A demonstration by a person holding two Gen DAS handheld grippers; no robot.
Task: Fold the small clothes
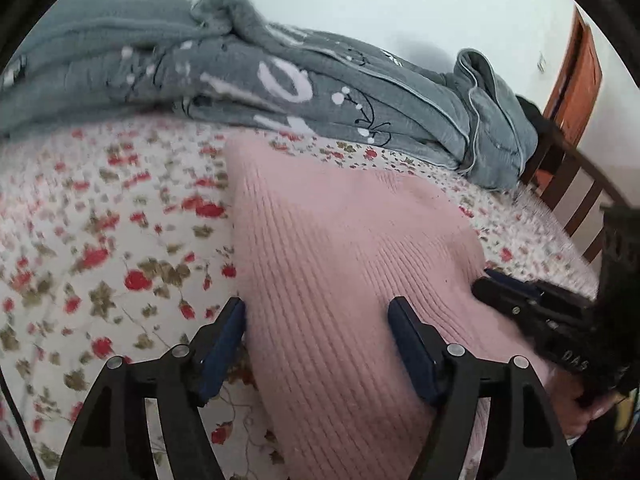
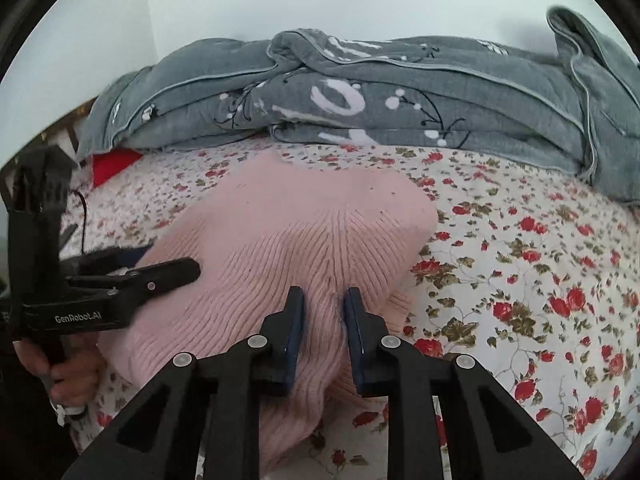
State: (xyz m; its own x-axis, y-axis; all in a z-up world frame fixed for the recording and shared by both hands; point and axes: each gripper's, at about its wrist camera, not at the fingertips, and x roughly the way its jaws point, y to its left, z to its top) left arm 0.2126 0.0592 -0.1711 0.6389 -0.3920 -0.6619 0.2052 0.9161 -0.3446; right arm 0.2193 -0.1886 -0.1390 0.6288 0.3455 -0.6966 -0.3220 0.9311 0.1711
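Note:
A pink ribbed knit garment (image 1: 340, 248) lies bunched on the floral bedsheet (image 1: 100, 240). My left gripper (image 1: 318, 308) is open, its jaws wide apart over the garment's near left edge, nothing between them pinched. It shows in the right wrist view (image 2: 176, 270) at the left, resting on the knit. My right gripper (image 2: 324, 300) is shut on a fold of the pink garment (image 2: 304, 224), which puckers between the pads. It shows in the left wrist view (image 1: 500, 284) at the garment's right edge.
A grey quilt (image 2: 360, 100) with white print is heaped along the back of the bed by the wall. A wooden bed rail (image 1: 576, 176) stands at the right. A red item (image 2: 114, 164) peeks out beside the quilt.

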